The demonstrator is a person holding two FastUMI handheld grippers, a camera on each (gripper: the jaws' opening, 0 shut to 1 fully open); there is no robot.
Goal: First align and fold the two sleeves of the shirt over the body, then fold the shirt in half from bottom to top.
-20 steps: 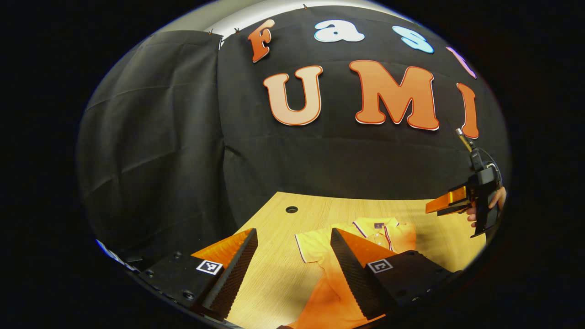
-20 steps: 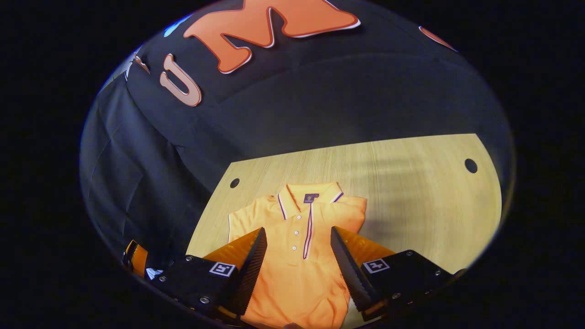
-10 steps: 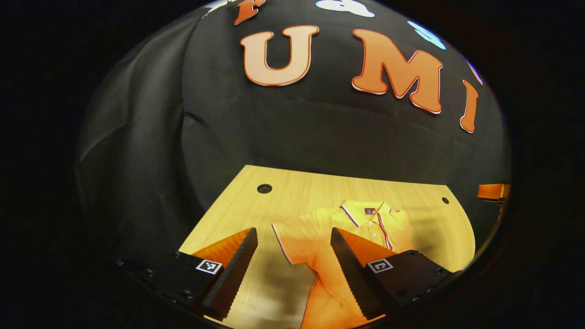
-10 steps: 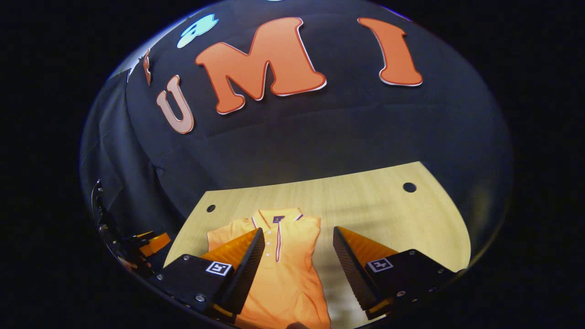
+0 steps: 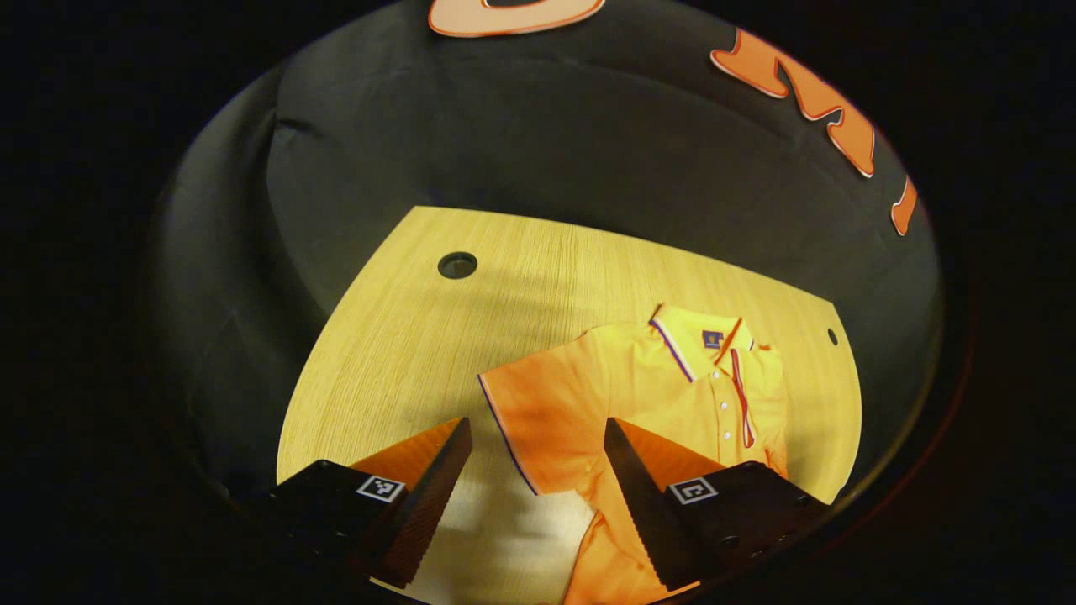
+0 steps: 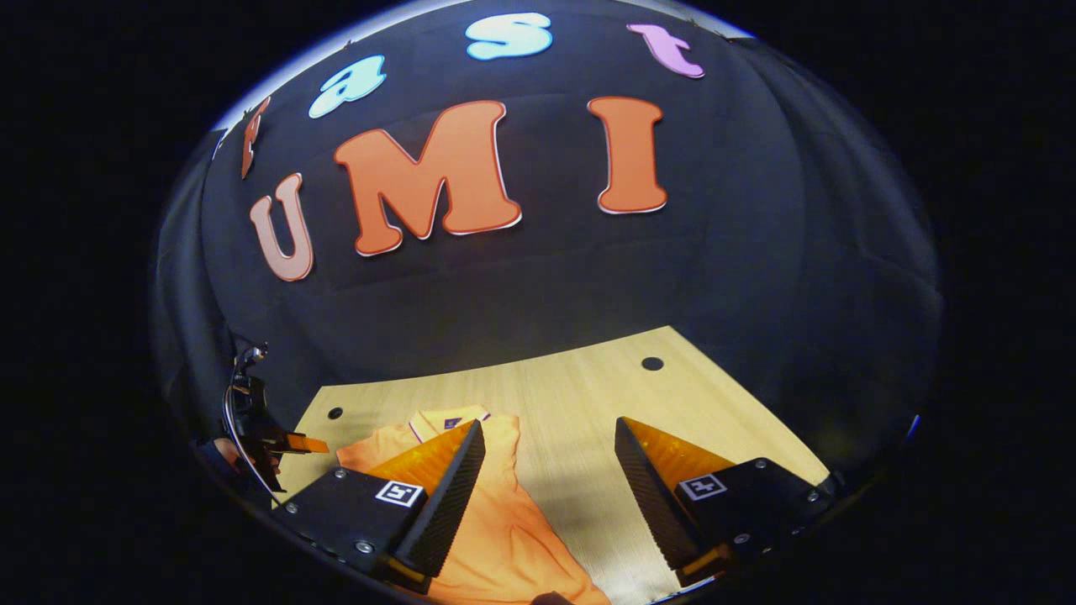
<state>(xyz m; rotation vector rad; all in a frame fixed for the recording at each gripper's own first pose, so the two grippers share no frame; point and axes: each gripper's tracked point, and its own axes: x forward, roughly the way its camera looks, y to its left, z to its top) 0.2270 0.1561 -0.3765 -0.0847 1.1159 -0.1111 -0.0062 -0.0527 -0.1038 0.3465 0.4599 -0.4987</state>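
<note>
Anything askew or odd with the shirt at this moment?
Only that the fold is lopsided: in the left gripper view the shirt's near sleeve still lies spread on the table, while the far side looks tucked over the body. No damage or spill shows.

An orange short-sleeved polo shirt [image 5: 656, 386] with a striped-edged collar and a buttoned placket lies front-up on the pale wooden table, collar toward the far edge. One sleeve [image 5: 530, 420], trimmed with a dark stripe, spreads flat outward to the side, while the other side looks folded in.
</note>
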